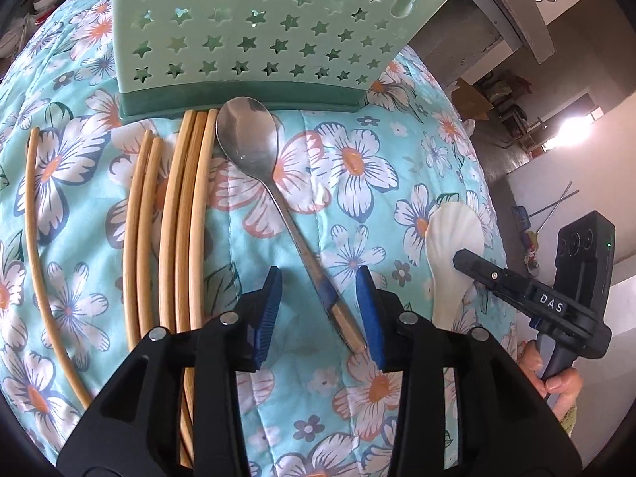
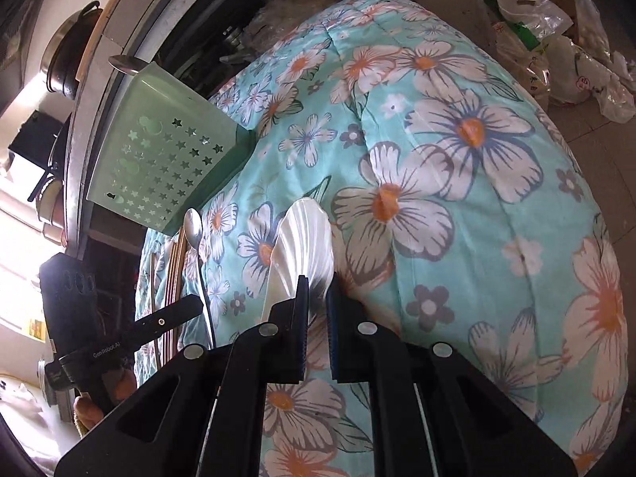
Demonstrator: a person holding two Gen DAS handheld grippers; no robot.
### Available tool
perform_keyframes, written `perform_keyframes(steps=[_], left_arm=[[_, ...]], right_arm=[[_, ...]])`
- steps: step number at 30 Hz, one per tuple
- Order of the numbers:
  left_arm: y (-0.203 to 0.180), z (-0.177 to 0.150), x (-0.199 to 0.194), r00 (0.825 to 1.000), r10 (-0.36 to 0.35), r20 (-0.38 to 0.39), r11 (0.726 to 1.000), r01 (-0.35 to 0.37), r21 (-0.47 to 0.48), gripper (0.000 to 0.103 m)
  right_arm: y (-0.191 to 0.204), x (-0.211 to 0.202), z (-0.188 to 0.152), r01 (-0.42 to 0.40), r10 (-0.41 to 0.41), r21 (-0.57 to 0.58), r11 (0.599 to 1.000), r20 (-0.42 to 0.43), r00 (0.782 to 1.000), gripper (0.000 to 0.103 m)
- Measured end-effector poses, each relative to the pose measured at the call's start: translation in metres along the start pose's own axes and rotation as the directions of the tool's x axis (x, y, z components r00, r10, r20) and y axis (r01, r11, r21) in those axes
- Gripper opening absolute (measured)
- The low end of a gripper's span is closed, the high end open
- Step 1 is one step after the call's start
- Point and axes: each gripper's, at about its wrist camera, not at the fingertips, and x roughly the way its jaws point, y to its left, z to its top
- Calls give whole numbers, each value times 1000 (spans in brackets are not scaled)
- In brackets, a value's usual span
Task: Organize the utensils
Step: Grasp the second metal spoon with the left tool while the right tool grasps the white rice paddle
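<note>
My left gripper [image 1: 320, 312] stood open astride the steel spoon's [image 1: 254, 139] handle; my right gripper [image 2: 316, 318] clenched the white spoon [image 2: 304, 234].

Two close wrist fisheyes angled down, both onto floral quilt [image 1: 397, 183] and holder [image 2: 167, 151].

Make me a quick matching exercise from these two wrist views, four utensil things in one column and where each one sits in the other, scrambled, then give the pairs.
1 metal spoon
2 white spoon
3 chopsticks
4 green holder

A stands at the far edge of the floral cloth
B handle between the left gripper's open jaws
C lie left of the metal spoon
D in front of the right gripper

Pairs: 1-B, 2-D, 3-C, 4-A
</note>
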Motion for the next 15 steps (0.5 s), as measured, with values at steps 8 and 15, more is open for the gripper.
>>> perform_keyframes(steps=[8, 15], left_arm=[[-20, 1, 12, 991, 134, 30, 991, -135, 22, 12], [-19, -21, 3, 991, 132, 18, 991, -132, 9, 8]], right_arm=[[3, 6, -1, -10, 10, 14, 1000, 8, 1000, 9], [1, 7, -2, -23, 23, 23, 999, 8, 1000, 9]])
